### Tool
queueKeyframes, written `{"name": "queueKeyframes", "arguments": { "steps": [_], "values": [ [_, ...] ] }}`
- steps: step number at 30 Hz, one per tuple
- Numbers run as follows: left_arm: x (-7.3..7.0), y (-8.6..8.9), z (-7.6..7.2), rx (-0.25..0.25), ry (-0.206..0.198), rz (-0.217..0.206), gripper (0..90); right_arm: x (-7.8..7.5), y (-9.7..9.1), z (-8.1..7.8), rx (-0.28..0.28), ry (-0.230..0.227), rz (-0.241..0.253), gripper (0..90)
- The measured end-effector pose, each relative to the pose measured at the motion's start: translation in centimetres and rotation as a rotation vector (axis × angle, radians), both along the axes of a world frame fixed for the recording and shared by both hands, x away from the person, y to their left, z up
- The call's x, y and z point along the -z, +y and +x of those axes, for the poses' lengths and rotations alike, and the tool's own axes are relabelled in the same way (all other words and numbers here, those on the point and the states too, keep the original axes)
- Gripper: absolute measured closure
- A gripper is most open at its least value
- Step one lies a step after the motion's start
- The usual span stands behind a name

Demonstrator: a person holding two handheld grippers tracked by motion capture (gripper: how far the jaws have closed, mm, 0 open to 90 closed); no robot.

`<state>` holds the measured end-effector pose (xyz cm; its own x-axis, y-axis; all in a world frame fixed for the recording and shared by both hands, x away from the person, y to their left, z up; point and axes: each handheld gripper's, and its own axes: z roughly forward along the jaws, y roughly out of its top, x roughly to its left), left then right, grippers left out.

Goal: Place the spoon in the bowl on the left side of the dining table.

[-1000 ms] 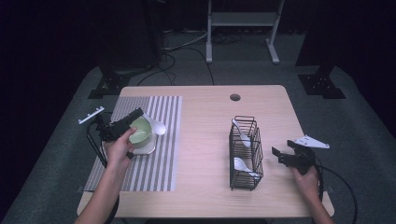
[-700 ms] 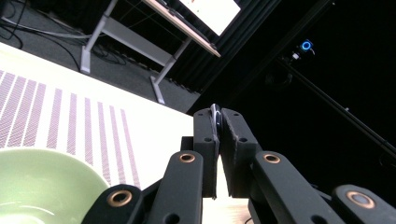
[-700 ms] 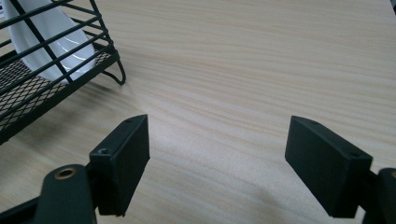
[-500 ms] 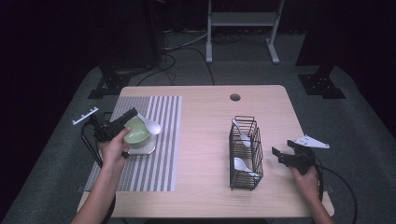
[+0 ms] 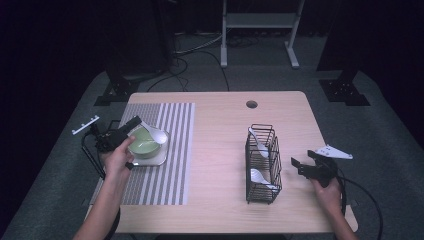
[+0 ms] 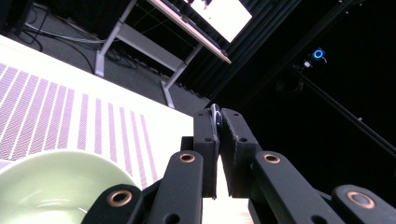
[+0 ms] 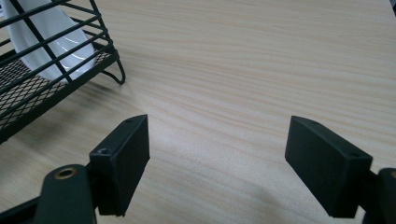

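Note:
A pale green bowl (image 5: 141,145) sits on a small clear plate (image 5: 152,160) on the striped mat (image 5: 170,165) at the table's left. A white spoon (image 5: 158,136) lies across the bowl's far rim. My left gripper (image 5: 133,123) is shut on the spoon's handle, a thin glossy edge (image 6: 215,116) pinched between the jaws, with the bowl (image 6: 51,186) just below. My right gripper (image 5: 296,166) hovers open and holds nothing over bare wood (image 7: 217,158), right of a black wire rack (image 5: 262,162) holding two white spoons (image 5: 256,140) (image 5: 260,176).
The rack's corner (image 7: 28,93) and one spoon (image 7: 49,39) lie left of the right jaws. A round cable hole (image 5: 251,104) is at the table's back. Cables trail from both grippers over the table's sides. Bare wood lies between mat and rack.
My left gripper has drawn a little to the left, and the spoon has shifted with it over the bowl. The right gripper has stayed still.

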<state>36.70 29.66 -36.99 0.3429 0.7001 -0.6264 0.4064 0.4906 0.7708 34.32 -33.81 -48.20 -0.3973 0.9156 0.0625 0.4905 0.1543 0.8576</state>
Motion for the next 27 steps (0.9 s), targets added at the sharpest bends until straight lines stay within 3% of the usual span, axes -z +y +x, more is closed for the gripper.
{"name": "queueKeyframes", "arguments": {
  "steps": [27],
  "values": [
    [0.7, 2.9, 0.0, -0.074, 0.019, -0.017, 85.1, 0.0, 0.1, 0.0, 0.002, 0.002, -0.006, 20.8]
  ]
}}
